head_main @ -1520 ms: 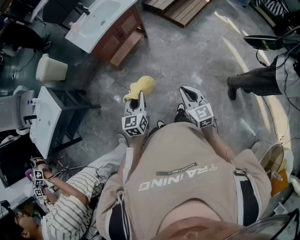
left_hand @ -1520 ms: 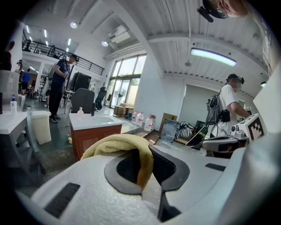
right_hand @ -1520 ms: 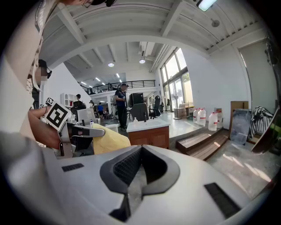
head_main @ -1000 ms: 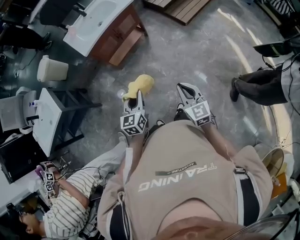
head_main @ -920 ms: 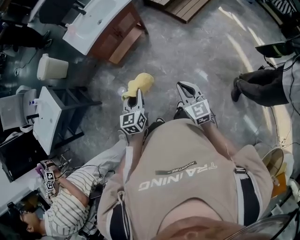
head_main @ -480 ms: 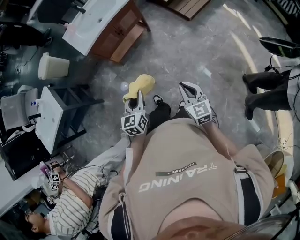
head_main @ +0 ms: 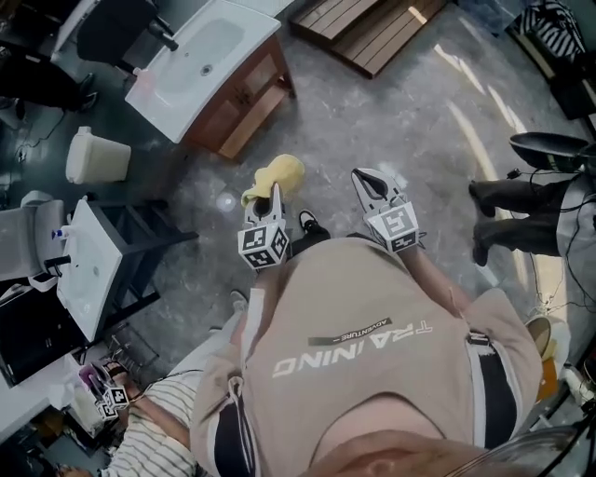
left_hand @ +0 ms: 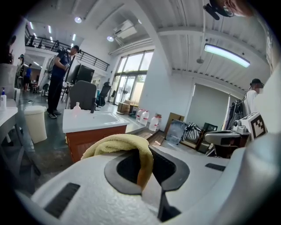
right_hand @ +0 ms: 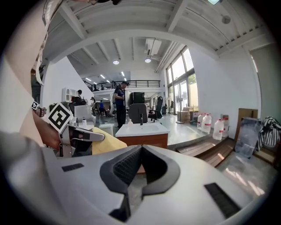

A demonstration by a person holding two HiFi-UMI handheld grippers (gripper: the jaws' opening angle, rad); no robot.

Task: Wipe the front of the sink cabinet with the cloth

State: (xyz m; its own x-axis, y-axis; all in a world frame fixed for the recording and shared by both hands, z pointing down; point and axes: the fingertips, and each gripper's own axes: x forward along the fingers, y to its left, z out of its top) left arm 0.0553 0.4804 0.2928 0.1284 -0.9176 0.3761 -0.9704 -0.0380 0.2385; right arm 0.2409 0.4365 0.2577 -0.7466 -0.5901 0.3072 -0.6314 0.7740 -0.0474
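The left tongs (head_main: 275,194) are clamped on the yellow cloth (head_main: 277,173). The cloth bunches ahead of their tips, its long axis slanting from lower left to upper right, toward the sink cabinet (head_main: 244,91). The right tongs (head_main: 366,177) are closed with nothing between them. Bare floor (head_main: 372,102) lies open between the cloth and the cabinet's brown front, with a wooden platform (head_main: 363,26) beyond. Compared with a moment ago, the cabinet shows more fully; the cloth is still well apart from it.
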